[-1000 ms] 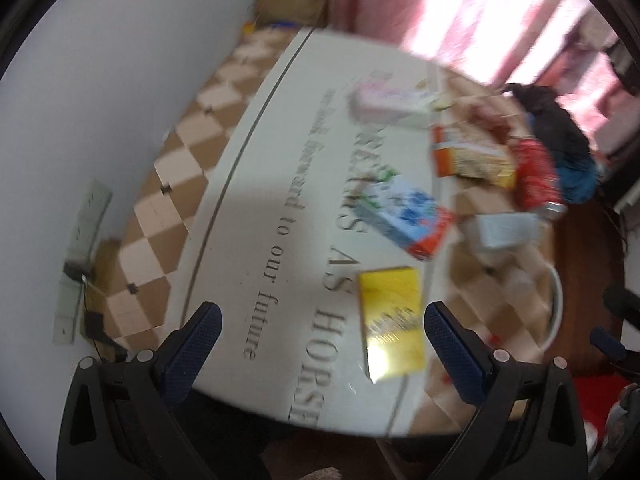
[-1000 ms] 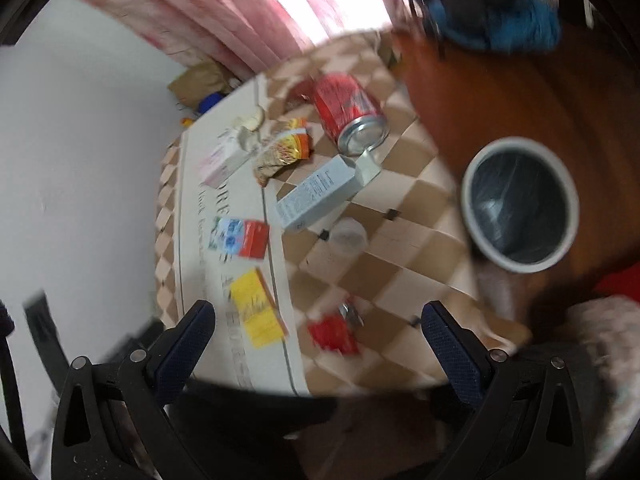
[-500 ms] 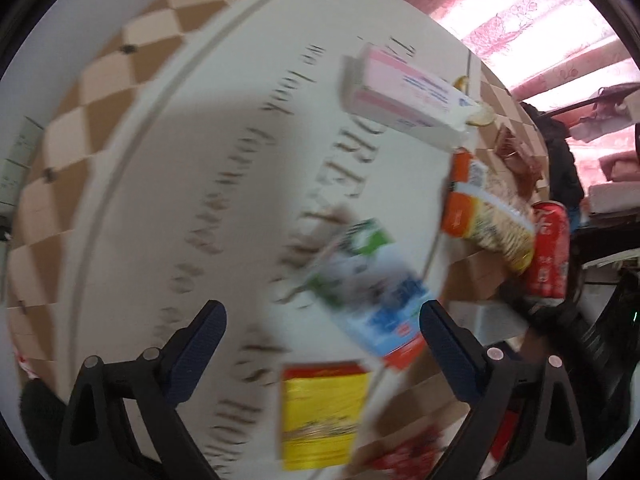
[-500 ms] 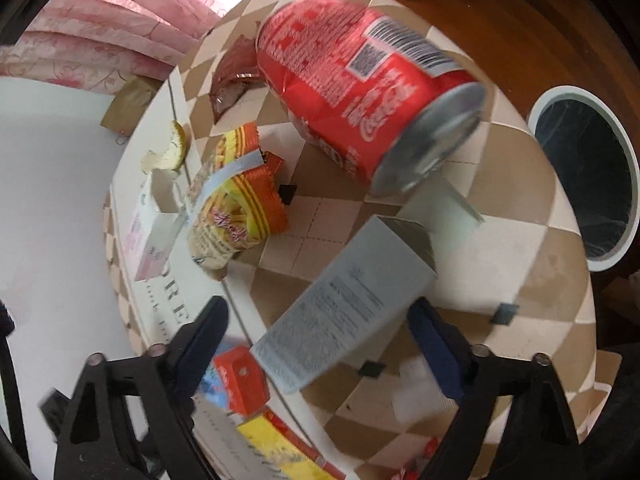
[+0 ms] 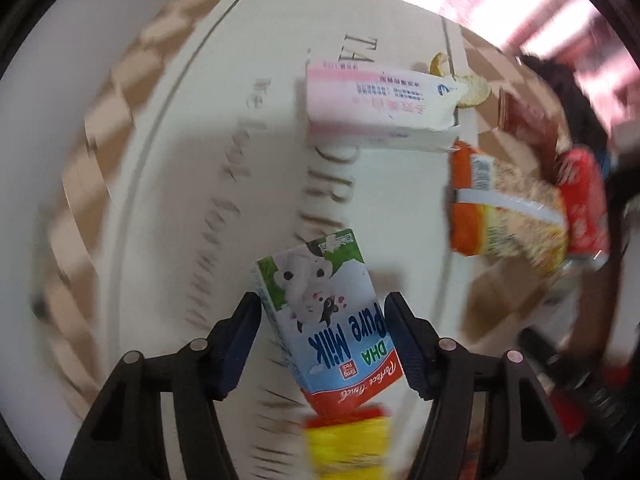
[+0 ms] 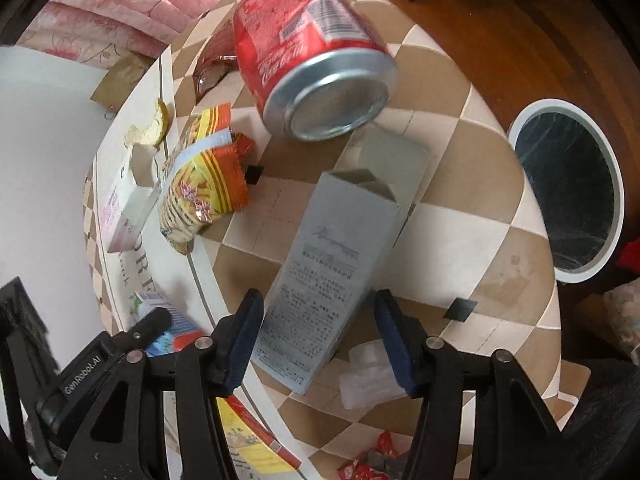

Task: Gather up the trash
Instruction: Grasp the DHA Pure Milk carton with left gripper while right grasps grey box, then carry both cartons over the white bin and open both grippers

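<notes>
Trash spread across a bench (image 5: pixel 168 200) with a checked cloth and a white lettered runner.

Left wrist view, blurred, left to right:
- Left tool (image 5: pixel 322 308) pointing straight down, jaws closing around a milk carton (image 5: pixel 324 320) lying flat on the runner. Blue pads against both long edges of the carton.
- Just below the carton, a yellow packet (image 5: pixel 348 444) with a red edge.
- Further up the runner, a pink-and-white box (image 5: pixel 372 108) lying on its side, well apart from the carton.
- At that box's right end, a pale food scrap (image 5: pixel 474 90).
- Right of it, an orange-and-yellow noodle packet (image 5: pixel 504 208), then a red drink can (image 5: pixel 584 200) on its side just beside the packet.

Right wrist view, sharp, left to right:
- Far left, the pink-and-white box and the noodle packet again, side by side.
- Centre, right tool (image 6: pixel 318 316) angled steeply down, jaws closing around a grey carton box (image 6: pixel 320 272) with its top flap open, lying flat on the checks. Left pad touching the box; narrow gap at the right pad, so not yet clamped.
- Above the box, the red drink can, base toward the camera.
- By the right pad, a clear plastic piece (image 6: pixel 368 376); below it, a red wrapper (image 6: pixel 372 460).
- Far right, off the bench, on a wooden floor (image 6: pixel 500 20), a white-rimmed bin (image 6: pixel 576 276) with a dark liner.
</notes>
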`<state>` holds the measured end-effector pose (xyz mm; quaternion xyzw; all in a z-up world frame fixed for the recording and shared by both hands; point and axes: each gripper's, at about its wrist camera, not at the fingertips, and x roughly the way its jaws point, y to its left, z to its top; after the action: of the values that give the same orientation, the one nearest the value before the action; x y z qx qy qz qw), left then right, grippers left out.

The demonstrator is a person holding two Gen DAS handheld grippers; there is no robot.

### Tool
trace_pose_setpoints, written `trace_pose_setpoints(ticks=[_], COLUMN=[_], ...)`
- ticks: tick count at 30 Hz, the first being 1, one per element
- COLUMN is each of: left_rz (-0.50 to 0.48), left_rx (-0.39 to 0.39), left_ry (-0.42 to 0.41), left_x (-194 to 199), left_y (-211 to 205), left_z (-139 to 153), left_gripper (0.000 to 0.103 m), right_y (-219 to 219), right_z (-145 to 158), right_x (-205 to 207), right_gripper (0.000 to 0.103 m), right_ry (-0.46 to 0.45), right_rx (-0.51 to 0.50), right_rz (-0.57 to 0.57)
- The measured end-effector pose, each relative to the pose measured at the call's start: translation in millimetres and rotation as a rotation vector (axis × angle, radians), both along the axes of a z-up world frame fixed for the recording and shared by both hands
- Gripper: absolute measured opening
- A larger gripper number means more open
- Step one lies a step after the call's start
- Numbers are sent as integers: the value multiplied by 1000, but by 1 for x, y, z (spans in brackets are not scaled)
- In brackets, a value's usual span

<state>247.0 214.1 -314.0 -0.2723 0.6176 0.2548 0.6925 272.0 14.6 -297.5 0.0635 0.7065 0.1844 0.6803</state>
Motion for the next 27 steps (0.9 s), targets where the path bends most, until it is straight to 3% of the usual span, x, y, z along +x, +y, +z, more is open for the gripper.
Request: trace_pose_setpoints(ticks=[2, 4, 6, 9, 12, 15, 21, 25, 27], left_rz=[-40, -30, 7, 1, 39, 56, 35, 26, 7], left_rx=[35, 14, -16, 12, 40, 66, 55, 60, 77], left_ry=[45, 77, 51, 41, 19, -8, -55, -81, -88], left_x=[0, -5, -13, -19, -28, -52, -75, -107, -121], left_y=[8, 19, 26, 21, 15, 4, 5, 10, 4], left_z=[-1, -7, -9, -5, 1, 7, 7, 8, 9], left_gripper=[59, 57, 59, 59, 57, 46, 45, 45, 45], right_y=[7, 20, 29, 42, 46, 48, 40, 48, 51], right_z=[1, 3, 4, 4, 4, 2, 5, 6, 7], right_x=[-3, -7, -11, -15, -15, -13, -9, -17, -22], right_gripper=[66, 67, 67, 65, 65, 65, 65, 57, 44], right_ry=[-22, -64, -97, -132, -142, -131, -140, -190, -207], right_rx=[-26, -50, -53, -65, -84, -82, -114, -150, -147], right_rz=[38, 92, 137, 175, 167, 124, 55, 87, 116])
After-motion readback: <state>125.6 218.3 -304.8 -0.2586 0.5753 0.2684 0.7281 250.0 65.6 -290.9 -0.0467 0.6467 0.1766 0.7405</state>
